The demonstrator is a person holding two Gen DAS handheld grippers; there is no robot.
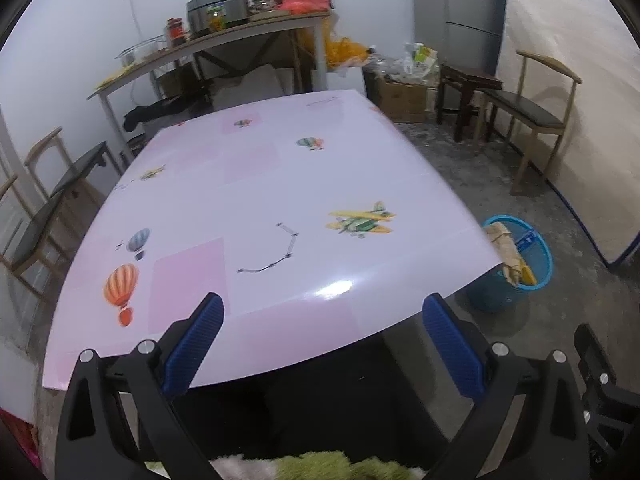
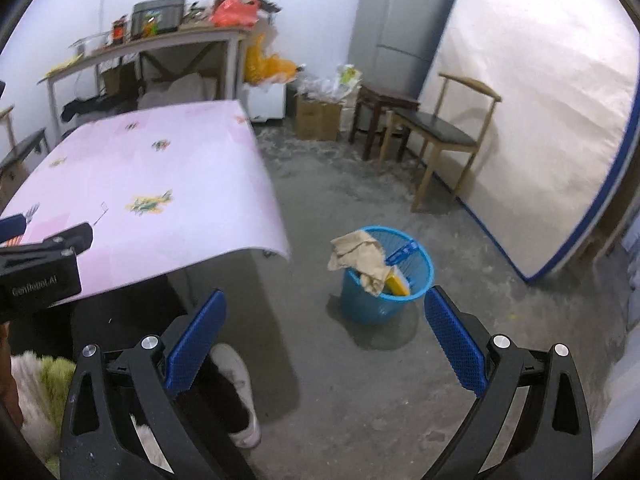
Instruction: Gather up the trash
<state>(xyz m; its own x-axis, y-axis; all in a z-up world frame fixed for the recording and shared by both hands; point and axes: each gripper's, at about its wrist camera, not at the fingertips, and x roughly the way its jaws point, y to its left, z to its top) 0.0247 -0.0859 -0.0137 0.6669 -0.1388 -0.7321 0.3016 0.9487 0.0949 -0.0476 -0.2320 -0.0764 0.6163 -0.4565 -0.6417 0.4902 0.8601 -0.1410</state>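
Presently listed: left hand-held gripper, blue-padded jaws spread wide, nothing between them, poised above the near edge of the table, whose pale pink cloth is printed with balloons and aeroplanes and carries no loose items. Right hand-held gripper, jaws likewise at full spread and empty, held over the bare concrete floor to the right of the table, angled down toward the bin. Blue mesh wastebasket, standing on the floor just beyond the table's near right corner; contents: crumpled brown paper draped over the rim, a yellow item and a blue item inside, both too small to identify. A white shoe of the person, on the floor beneath the right hand-held gripper. Background: wooden chair against a propped mattress, grey refrigerator, cardboard box, cluttered side table along the wall.
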